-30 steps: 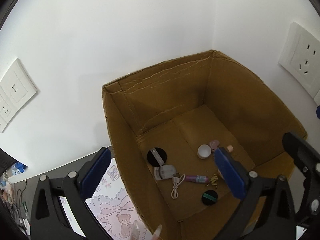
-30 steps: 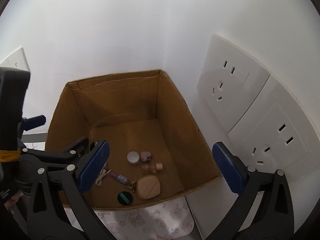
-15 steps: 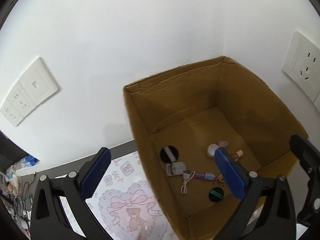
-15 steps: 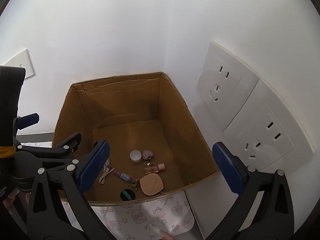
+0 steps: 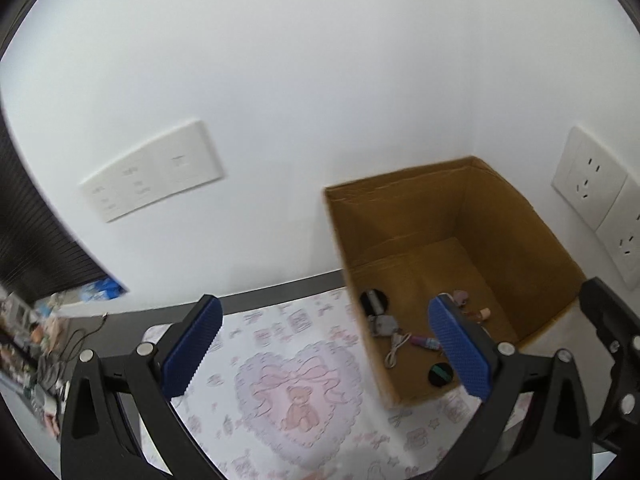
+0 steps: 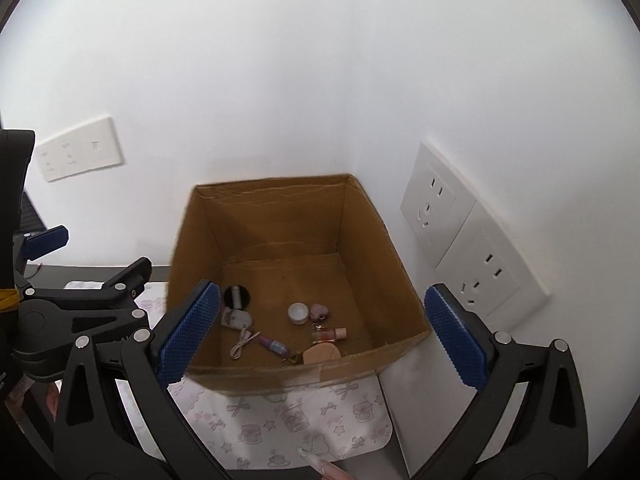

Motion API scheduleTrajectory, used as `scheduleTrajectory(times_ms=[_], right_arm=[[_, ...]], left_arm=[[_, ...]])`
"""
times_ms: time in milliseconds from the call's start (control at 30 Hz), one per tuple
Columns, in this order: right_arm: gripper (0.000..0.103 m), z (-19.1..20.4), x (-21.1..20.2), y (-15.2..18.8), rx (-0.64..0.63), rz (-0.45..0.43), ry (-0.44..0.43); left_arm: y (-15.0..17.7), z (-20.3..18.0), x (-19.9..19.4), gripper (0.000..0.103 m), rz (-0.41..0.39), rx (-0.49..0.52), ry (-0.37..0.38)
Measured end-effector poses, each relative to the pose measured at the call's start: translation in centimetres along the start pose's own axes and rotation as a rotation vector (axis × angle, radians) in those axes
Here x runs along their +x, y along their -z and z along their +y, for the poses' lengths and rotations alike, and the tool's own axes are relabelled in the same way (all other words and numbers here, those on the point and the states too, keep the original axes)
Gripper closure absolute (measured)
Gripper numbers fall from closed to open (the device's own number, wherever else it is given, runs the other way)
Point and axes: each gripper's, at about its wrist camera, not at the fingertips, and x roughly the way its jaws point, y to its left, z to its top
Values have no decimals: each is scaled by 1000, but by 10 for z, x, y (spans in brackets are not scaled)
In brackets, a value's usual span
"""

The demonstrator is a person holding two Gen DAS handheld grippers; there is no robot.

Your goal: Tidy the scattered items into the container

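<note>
left gripper: jaws wide, empty, above the patterned mat
right gripper: jaws wide, empty, over the box's near rim
cardboard box: in the wall corner, on the mat, open top
contents: white cable, white jar, pink tube, tan compact, black disc, a few small bits too blurred to name
table: dark edge visible behind the mat

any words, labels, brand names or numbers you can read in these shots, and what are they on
None can be read.
White wall switch plate: faint grey marks, too blurred.
Small pink and purple tube in the brown cardboard box: printed band, too small.
Pink patterned mat: a bear, bows, jars and stars drawn on it, no legible words.
White wall sockets: no print visible.
</note>
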Motion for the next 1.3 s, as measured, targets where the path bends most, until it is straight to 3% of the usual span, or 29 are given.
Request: scheduleTrajectory(times_ms=[167, 567, 1000, 1300], right_arm=[[0, 14, -35, 0, -30, -22, -53], [0, 51, -109, 25, -90, -54, -167], [0, 86, -174, 61, -75, -75, -139], [0, 83, -190, 65, -87, -97, -152]], left_arm=[[16, 26, -34, 0, 39, -69, -15], [70, 65, -110, 0, 37, -201, -127], [108, 112, -178, 0, -18, -242, -117], [114, 105, -195, 0, -49, -236, -175]])
